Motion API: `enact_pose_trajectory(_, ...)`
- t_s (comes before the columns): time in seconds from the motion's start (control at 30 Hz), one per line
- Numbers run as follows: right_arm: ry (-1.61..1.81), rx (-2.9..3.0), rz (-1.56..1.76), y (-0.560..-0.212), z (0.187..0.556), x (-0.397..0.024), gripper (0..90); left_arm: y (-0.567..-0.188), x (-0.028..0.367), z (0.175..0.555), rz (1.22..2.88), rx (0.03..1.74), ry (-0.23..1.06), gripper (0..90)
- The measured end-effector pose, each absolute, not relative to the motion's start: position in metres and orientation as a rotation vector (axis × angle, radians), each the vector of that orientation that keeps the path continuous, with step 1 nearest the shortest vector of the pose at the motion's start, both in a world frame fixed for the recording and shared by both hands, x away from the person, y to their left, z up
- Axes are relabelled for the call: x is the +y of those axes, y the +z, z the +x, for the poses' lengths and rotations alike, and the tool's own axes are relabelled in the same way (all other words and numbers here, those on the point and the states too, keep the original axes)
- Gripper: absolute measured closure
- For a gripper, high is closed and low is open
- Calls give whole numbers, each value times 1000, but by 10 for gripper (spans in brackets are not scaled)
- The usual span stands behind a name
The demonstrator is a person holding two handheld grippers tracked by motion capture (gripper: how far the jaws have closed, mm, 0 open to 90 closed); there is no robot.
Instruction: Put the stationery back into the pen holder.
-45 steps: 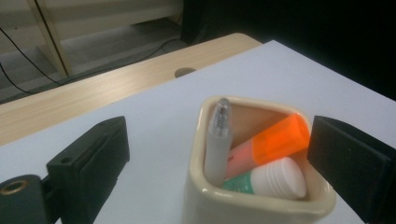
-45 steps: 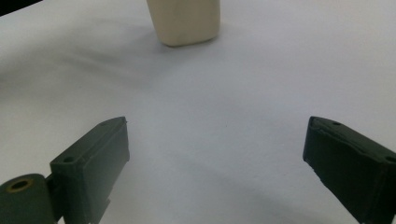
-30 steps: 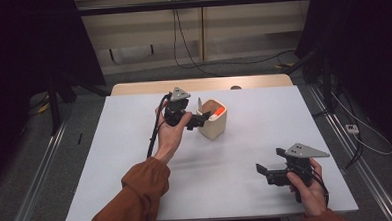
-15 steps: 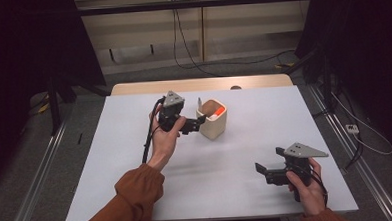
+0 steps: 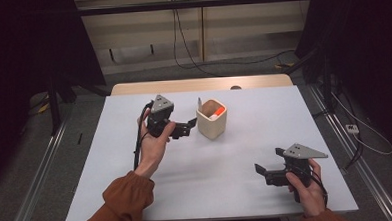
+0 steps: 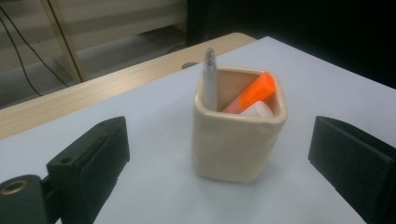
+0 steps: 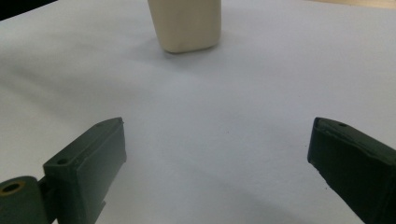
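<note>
A cream square cup (image 5: 212, 121) stands on the white table (image 5: 227, 189), a little behind its middle. It holds a grey pen (image 6: 209, 81), an orange highlighter (image 6: 254, 91) and a white item. My left gripper (image 5: 187, 127) hovers just left of the cup and points at it, open and apart from it. In the left gripper view the cup (image 6: 238, 140) stands ahead of the wide-spread jaws of that gripper (image 6: 219, 135). My right gripper (image 5: 264, 173) rests near the front right of the table, open, nothing between its jaws. The right gripper view (image 7: 217, 135) shows the cup's base (image 7: 189, 23) far ahead.
A wooden strip (image 5: 198, 84) runs along the table's far edge. Beyond it lie the floor, cables and a pale cabinet. Dark stands and rails flank the table on both sides. A black cable (image 5: 137, 143) hangs from the left gripper.
My left gripper has drawn back to the left and toward the person, away from the cup. The right gripper has stayed where it was.
</note>
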State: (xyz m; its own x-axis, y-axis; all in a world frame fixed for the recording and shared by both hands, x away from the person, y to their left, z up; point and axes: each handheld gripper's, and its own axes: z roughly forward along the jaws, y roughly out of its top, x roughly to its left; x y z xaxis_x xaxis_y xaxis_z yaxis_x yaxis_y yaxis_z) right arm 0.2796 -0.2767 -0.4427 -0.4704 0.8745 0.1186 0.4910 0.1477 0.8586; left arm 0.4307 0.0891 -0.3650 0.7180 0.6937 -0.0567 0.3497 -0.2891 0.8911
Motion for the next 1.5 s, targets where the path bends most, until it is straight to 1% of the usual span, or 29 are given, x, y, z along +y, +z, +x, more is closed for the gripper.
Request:
enact_pose_trajectory(0.2, 1262, 2018, 1304, -443, 280, -277, 44, -370, 105, 428, 1876, 848, 406, 55)
enact_pose_trajectory(0.4, 1261, 2025, 1304, -443, 280, -277, 44, -370, 120, 423, 1887, 836, 388, 52)
enact_pose_trajectory(0.63, 1261, 2026, 1303, -443, 280, -277, 44, -367, 134, 417, 1861, 877, 398, 56)
enact_pose_trajectory(0.87, 1260, 2024, 1308, -443, 280, -277, 44, -364, 146, 409, 1905, 854, 454, 56)
enact_pose_trajectory(0.97, 1258, 2022, 1308, -443, 280, -277, 44, -364, 150, 405, 1931, 846, 443, 56)
enact_pose_trajectory(1.07, 1257, 2024, 1306, -443, 280, -277, 44, -365, 154, 398, 1940, 838, 462, 56)
enact_pose_trajectory(1.23, 1258, 2023, 1312, -443, 281, -277, 44, -370, 163, 389, 1932, 838, 457, 56)
enact_pose_trajectory(1.5, 1258, 2023, 1307, -443, 281, -277, 44, -378, 180, 382, 1910, 869, 492, 61)
